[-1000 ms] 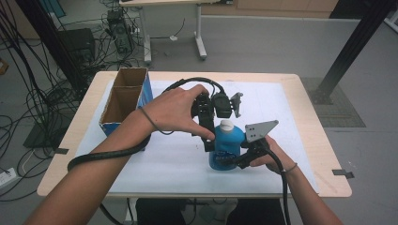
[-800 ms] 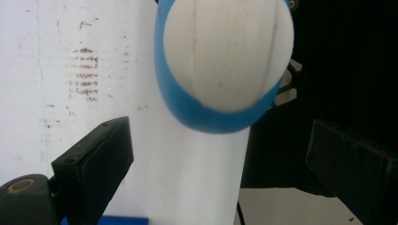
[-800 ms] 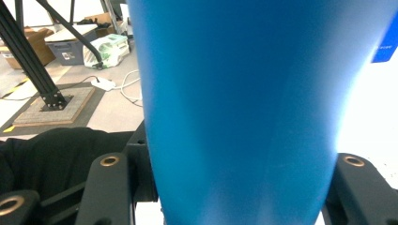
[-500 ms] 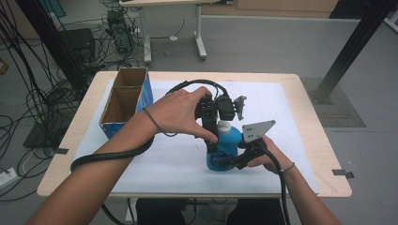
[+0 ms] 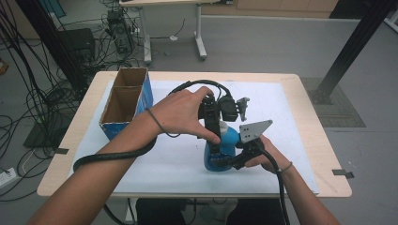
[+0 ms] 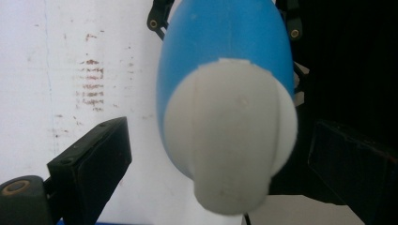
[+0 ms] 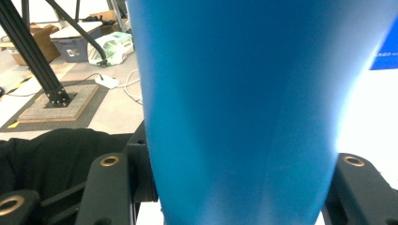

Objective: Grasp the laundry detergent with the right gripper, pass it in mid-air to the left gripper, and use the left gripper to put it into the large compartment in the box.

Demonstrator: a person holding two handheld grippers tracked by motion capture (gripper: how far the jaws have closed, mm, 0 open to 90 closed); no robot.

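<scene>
Blue bottle (image 5: 224,151), white cap (image 6: 230,140), no legible label

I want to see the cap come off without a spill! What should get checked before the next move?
1. Blue bottle upright on the table: ok.
2. Right hand-held gripper shut on the bottle's body: ok, the jaws press both sides.
3. White cap between the left hand-held gripper jaws: ok.
4. Left jaws gripping the cap: not ok, there is a gap on the side that shows clearly.
5. Cap tight or loose: cannot tell.
6. Cardboard box away from the bottle: ok.
</scene>
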